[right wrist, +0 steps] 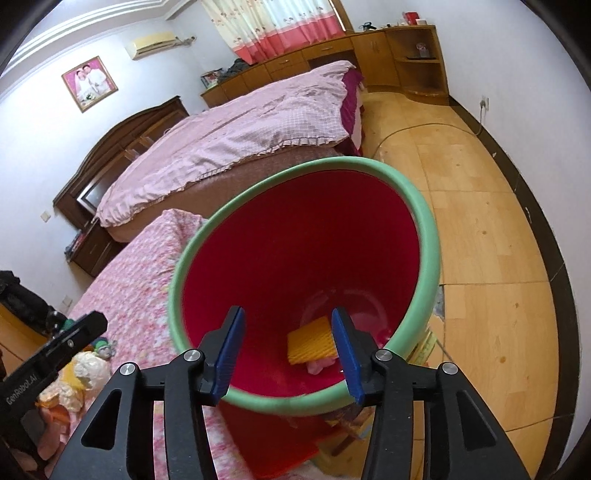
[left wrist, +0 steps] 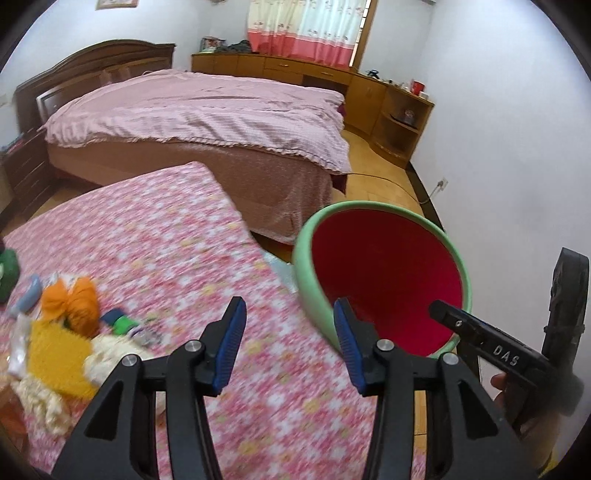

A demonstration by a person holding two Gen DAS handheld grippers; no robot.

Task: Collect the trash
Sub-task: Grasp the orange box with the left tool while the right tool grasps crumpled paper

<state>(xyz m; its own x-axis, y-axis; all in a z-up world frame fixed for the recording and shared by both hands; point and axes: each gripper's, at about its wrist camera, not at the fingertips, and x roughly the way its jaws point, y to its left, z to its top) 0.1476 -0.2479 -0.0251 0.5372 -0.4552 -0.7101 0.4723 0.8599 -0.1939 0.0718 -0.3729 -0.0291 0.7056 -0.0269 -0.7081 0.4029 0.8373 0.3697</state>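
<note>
Trash bin (right wrist: 303,280): red inside, green rim, standing just beside the edge of the floral-covered table (left wrist: 177,236); taken as landmark for all entries below.

Inside the bin, at the bottom: one yellow ridged sponge-like piece (right wrist: 312,341), lying against a pale pink scrap (right wrist: 319,365).

Over the bin mouth: right gripper (right wrist: 288,350), jaws spread wide, nothing between the blue pads.

To the left of the bin, over the tablecloth: left gripper (left wrist: 291,343), jaws likewise wide apart and holding nothing; its right pad overlaps the bin's rim in the left wrist view.

Further left of the bin, on the table: a heap of trash, blurred. It includes an orange wrapped bundle (left wrist: 72,299), a yellow textured sheet (left wrist: 55,354), cream crumpled material (left wrist: 107,354) and a small blue-green item (left wrist: 120,321). Finer identification not possible.

Behind the bin: bed with pink checked cover (left wrist: 207,114).

To the right of the bin: wooden plank floor (right wrist: 491,258). Beyond the bed: wooden cabinets (left wrist: 295,70) beneath a pink-and-white curtain (left wrist: 306,26).
</note>
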